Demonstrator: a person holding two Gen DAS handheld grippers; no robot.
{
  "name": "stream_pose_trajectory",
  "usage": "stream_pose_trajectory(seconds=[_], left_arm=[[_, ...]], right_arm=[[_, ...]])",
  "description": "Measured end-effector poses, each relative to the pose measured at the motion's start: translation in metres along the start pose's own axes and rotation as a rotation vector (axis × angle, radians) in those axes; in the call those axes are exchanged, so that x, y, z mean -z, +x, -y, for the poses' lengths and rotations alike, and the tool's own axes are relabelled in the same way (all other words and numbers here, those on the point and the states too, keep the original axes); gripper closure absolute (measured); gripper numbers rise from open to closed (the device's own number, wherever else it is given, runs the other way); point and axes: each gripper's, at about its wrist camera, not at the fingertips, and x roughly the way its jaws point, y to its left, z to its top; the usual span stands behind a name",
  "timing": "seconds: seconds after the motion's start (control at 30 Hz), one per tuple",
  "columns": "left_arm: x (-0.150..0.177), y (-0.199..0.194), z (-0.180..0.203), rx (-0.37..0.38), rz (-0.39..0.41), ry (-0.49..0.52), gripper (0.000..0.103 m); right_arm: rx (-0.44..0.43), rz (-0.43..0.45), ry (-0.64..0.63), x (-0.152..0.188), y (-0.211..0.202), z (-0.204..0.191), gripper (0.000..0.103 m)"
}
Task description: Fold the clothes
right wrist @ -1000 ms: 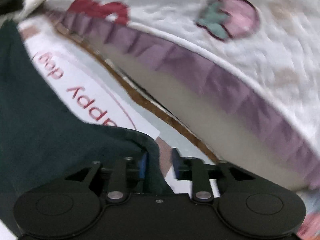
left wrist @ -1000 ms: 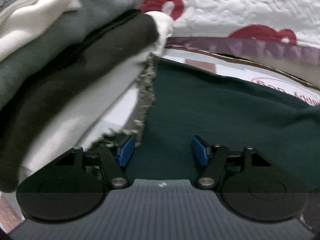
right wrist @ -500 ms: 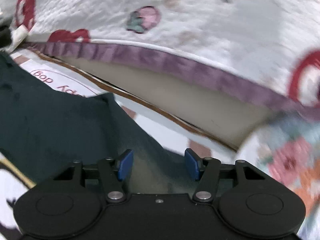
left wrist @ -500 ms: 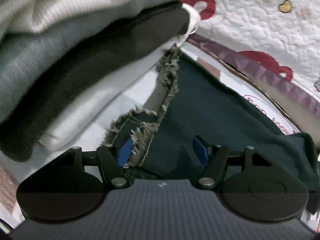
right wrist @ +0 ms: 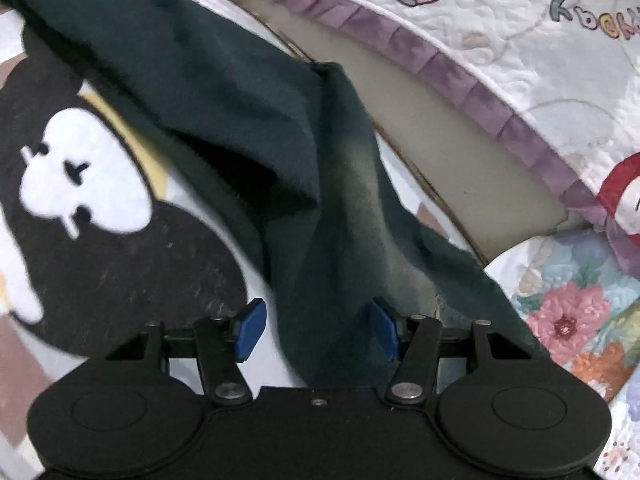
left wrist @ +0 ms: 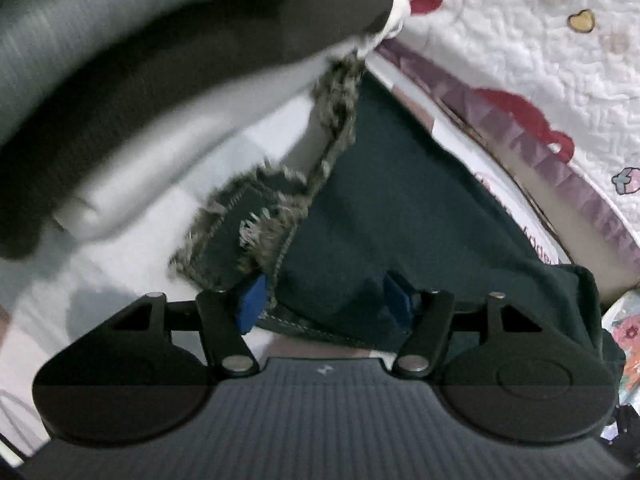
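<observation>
A dark green garment [left wrist: 380, 200] with a frayed hem [left wrist: 256, 232] lies spread on a printed mat. My left gripper [left wrist: 323, 302] hovers low over its near edge, jaws open, with the frayed corner by the left pad and cloth running between the pads. In the right wrist view the same garment [right wrist: 240, 100] stretches away from me in a bunched, folded-over strip. My right gripper [right wrist: 317, 328] stands open astride its near end, and the pads do not press the cloth.
A stack of folded clothes [left wrist: 160, 60], grey, dark and white, rises at the left of the left wrist view. A white quilt with purple trim [right wrist: 500, 40] borders the mat's far side. A cartoon print [right wrist: 80, 176] marks the mat; floral fabric [right wrist: 572, 300] lies at right.
My right gripper, shut on a garment corner a second ago, has opened and drawn back along the cloth. My left gripper has rolled and shifted toward the frayed hem, staying open.
</observation>
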Motion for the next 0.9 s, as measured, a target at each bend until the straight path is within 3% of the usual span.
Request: stream_pose_trajectory(seconds=[0.23, 0.27, 0.3, 0.33, 0.37, 0.47, 0.53, 0.67, 0.73, 0.9], left_arm=[[0.001, -0.012, -0.001, 0.022, 0.050, -0.022, 0.042], [0.000, -0.013, 0.001, 0.013, 0.062, -0.005, 0.046], [0.000, -0.015, 0.004, 0.001, 0.076, 0.013, 0.060], [0.000, -0.020, 0.006, 0.006, 0.093, 0.015, 0.070], [0.000, -0.026, 0.007, 0.019, 0.114, 0.007, 0.079], [-0.004, -0.043, 0.011, 0.129, 0.157, -0.012, 0.077], [-0.006, -0.041, 0.014, 0.121, 0.150, 0.007, 0.074], [-0.003, -0.017, -0.009, 0.126, 0.027, -0.109, 0.064], [-0.002, -0.007, -0.019, 0.135, -0.023, -0.169, 0.062], [-0.001, -0.006, -0.022, 0.149, -0.030, -0.180, 0.049]], right_arm=[[0.018, 0.058, 0.029, -0.008, -0.007, -0.005, 0.044], [-0.003, 0.062, 0.039, -0.010, -0.009, -0.006, 0.049], [-0.025, 0.066, 0.048, -0.013, -0.012, -0.007, 0.055], [-0.047, 0.069, 0.058, -0.015, -0.014, -0.008, 0.073], [-0.068, 0.073, 0.068, -0.017, -0.016, -0.009, 0.082], [-0.083, 0.086, 0.007, -0.025, -0.018, -0.016, 0.082], [-0.049, 0.083, -0.066, -0.027, -0.015, -0.024, 0.081], [0.040, 0.063, -0.184, -0.027, -0.008, -0.036, 0.061], [0.069, 0.050, -0.210, -0.027, -0.003, -0.037, 0.061], [0.083, 0.037, -0.167, -0.025, -0.001, -0.029, 0.060]])
